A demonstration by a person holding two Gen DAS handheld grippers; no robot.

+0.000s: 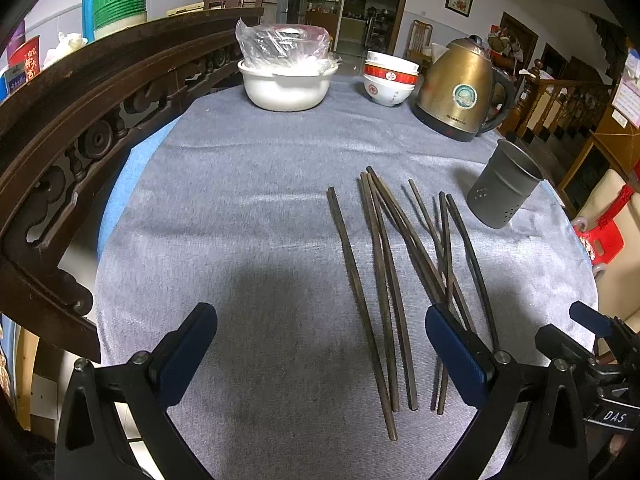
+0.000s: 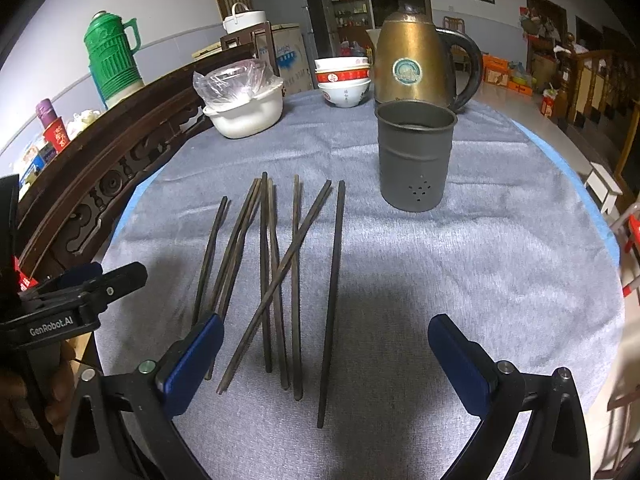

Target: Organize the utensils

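Grey tablecloth (image 2: 460, 264), dark chopsticks (image 2: 276, 272), cluttered room

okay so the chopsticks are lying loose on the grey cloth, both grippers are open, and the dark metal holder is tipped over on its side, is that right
Not quite. The dark metal holder stands upright on the grey cloth, open end up; the right wrist view shows this plainly. The rest holds: the chopsticks lie loose on the cloth, and the left gripper and right gripper both have their jaws open, holding nothing.
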